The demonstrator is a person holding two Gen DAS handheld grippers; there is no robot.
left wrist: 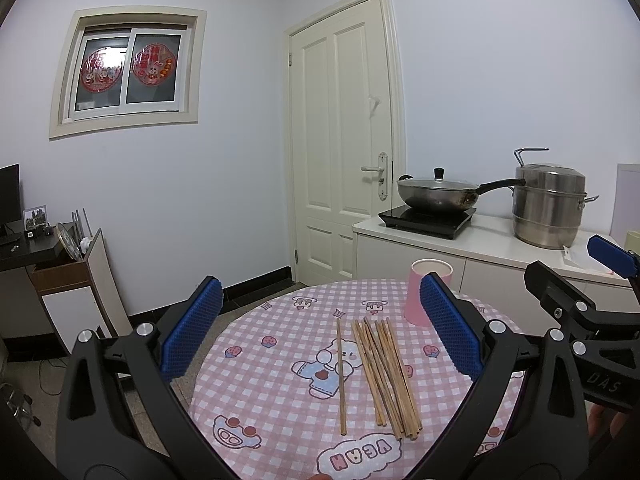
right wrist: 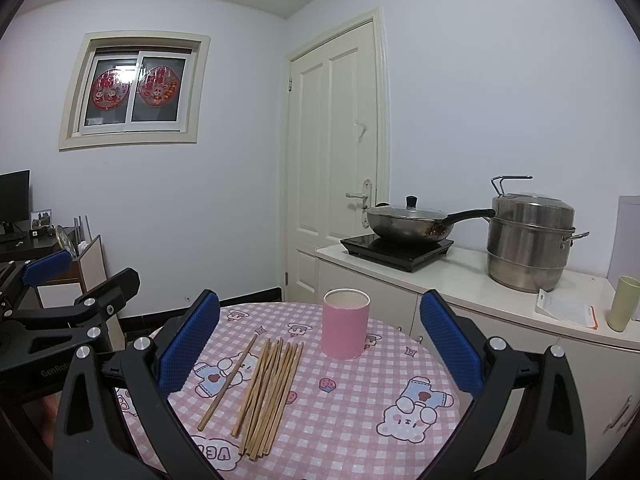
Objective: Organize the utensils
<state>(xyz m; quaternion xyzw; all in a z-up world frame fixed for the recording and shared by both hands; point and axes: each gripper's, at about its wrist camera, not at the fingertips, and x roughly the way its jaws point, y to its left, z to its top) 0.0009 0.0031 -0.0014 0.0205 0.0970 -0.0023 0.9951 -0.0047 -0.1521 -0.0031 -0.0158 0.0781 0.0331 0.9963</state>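
Note:
Several wooden chopsticks (left wrist: 390,376) (right wrist: 270,392) lie in a loose bundle on the round table (left wrist: 280,400) (right wrist: 352,420), which wears a pink checked cloth. One single chopstick (left wrist: 341,376) (right wrist: 228,383) rests apart, to the left of the bundle. A pink cylindrical cup (left wrist: 420,294) (right wrist: 345,323) stands upright and looks empty at the far side. My left gripper (left wrist: 320,330) hovers open above the chopsticks. My right gripper (right wrist: 320,354) is open too, over the table near the cup. Neither holds anything.
A white counter (right wrist: 480,284) to the right carries an induction hob with a lidded wok (right wrist: 412,226), a steel steamer pot (right wrist: 528,240) and a green cup (right wrist: 622,309). A door (right wrist: 332,160) stands behind. A cabinet and desk (left wrist: 68,280) sit at the left.

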